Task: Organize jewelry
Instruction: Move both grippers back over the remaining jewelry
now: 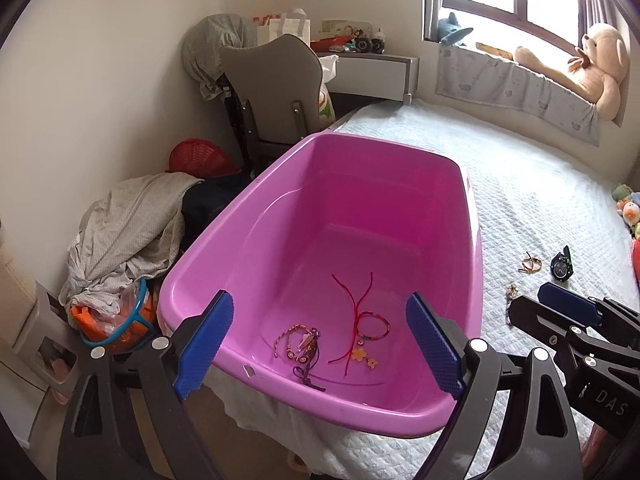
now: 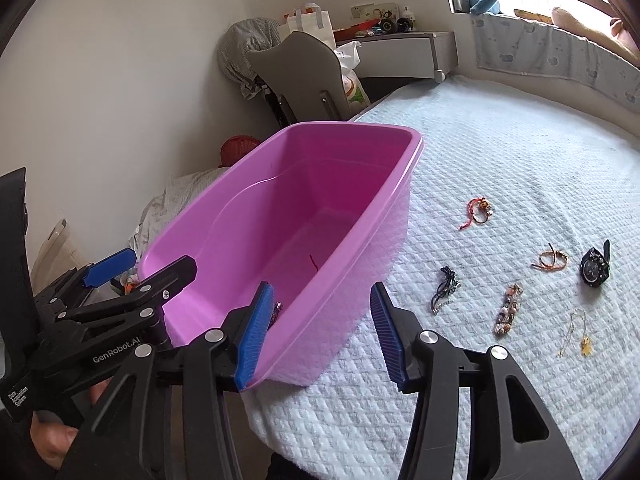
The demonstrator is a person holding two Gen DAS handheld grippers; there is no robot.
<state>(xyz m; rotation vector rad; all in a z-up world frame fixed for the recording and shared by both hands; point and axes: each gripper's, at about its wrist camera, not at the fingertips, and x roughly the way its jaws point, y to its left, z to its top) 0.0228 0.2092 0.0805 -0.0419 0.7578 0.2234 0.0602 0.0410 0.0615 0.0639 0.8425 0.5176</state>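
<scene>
We hold our left gripper (image 1: 320, 340) with its jaws spread wide and nothing between the blue pads (image 1: 206, 340), poised over the near end of the tub (image 1: 224, 240). Our right gripper (image 2: 318, 332) is also parted, less widely, gripping nothing, and it straddles the tub's near right corner, with one pad inside the rim and the other outside over the bed (image 2: 500, 152). No earlier view lets us say more of its jaws. In the left wrist view the right gripper shows at 4 o'clock, beside the tub's right wall; in the right wrist view the left gripper shows at 9 o'clock, with a hand (image 2: 52, 440) at 7 o'clock beneath it. On the tub floor, near its close end, lie a beaded bracelet (image 1: 298, 344) at 7 o'clock of the floor and just to its right a red cord bracelet (image 1: 370, 322) with flower charms, its loose ends trailing toward the far wall. The rest of the jewelry lies on the bed to the right of the tub, well apart from it: a red bracelet (image 2: 478, 210) at 2 o'clock of the right wrist view, an orange bracelet (image 2: 551, 261) and a black watch (image 2: 595, 268) at 3 o'clock, a dark hair tie (image 2: 445, 286) nearest the tub, a pink bead bracelet (image 2: 507, 309) beside it, and a thin gold chain (image 2: 576, 334) at 4 o'clock. A chair (image 1: 276, 80) stands beyond the tub's far end, at 12 o'clock, and a teddy bear (image 1: 592, 64) sits on the sill at 2 o'clock.
</scene>
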